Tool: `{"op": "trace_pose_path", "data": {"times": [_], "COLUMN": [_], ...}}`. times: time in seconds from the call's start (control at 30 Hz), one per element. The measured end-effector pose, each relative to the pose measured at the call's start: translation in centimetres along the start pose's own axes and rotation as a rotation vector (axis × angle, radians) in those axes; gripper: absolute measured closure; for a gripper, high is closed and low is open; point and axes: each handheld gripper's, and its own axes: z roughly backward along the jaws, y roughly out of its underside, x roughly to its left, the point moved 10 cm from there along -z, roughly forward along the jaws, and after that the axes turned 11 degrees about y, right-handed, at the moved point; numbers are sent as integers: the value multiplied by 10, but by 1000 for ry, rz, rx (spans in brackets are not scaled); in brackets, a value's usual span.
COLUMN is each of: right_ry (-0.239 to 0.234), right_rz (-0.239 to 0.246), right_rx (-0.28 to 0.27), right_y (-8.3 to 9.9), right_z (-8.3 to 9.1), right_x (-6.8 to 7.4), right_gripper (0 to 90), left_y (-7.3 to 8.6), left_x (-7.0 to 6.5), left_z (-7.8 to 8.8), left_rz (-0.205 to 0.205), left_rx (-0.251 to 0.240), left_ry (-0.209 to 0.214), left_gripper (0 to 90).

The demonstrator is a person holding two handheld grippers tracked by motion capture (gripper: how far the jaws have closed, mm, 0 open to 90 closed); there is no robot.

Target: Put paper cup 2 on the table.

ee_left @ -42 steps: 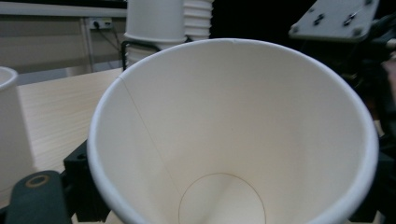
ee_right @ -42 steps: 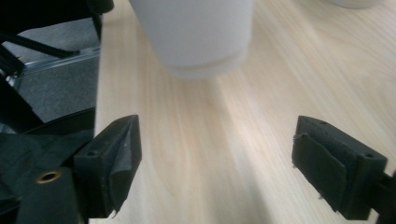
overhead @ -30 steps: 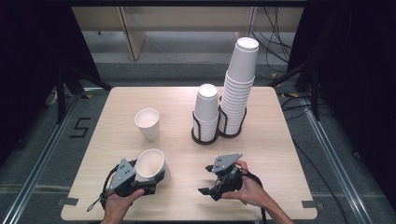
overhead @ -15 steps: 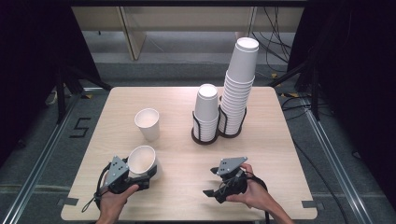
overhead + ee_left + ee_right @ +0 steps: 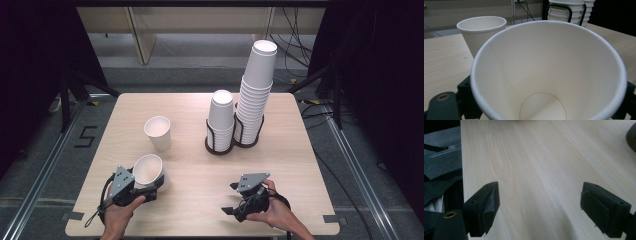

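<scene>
My left gripper (image 5: 156,184) is shut on a white paper cup (image 5: 148,170) near the table's front left, and the cup leans with its mouth turned up and back. In the left gripper view the cup (image 5: 549,75) has a black jaw on each side of its wall, and its inside is bare. My right gripper (image 5: 233,199) rests low at the front right, open. In the right gripper view its jaws (image 5: 539,210) stand wide apart over bare wood with nothing between them. A second white cup (image 5: 158,132) stands upright behind the held one.
Two stacks of white cups sit in a black wire holder (image 5: 220,147) at the table's middle back: a short stack (image 5: 220,117) and a tall one (image 5: 256,95). The wooden table (image 5: 200,170) has bare wood between the two hands. Dark floor surrounds it.
The left hand and its cup have shifted a little to the left. The right hand has slid slightly to the right and nearer the front edge.
</scene>
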Motion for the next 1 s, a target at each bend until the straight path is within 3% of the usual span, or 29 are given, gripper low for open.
{"op": "trace_pose_path", "data": {"times": [0.47,0.53,0.63,0.83,0.87,1.0], "right_ry": [30,31,38,37,40,37], "right_rz": [-18,-39,-22,-47,-30,-40], "right_rx": [-24,-14,-26,-13,-20,-19], "right_y": [3,5,5,7,7,7], "right_z": [3,4,4,5,5,6], "right_x": [-4,-3,-5,-4,-5,-5], "right_gripper": [159,159,159,159,159,159], "left_y": [2,2,2,2,2,1], "left_x": [19,21,23,27,28,36], "left_z": [6,6,7,7,7,9], "left_rz": [16,22,21,27,29,29], "left_rx": [-2,-11,-3,-2,-10,-5], "left_ry": [-55,-57,-64,-82,-83,-109], "left_gripper": [124,124,124,124,124,124]}}
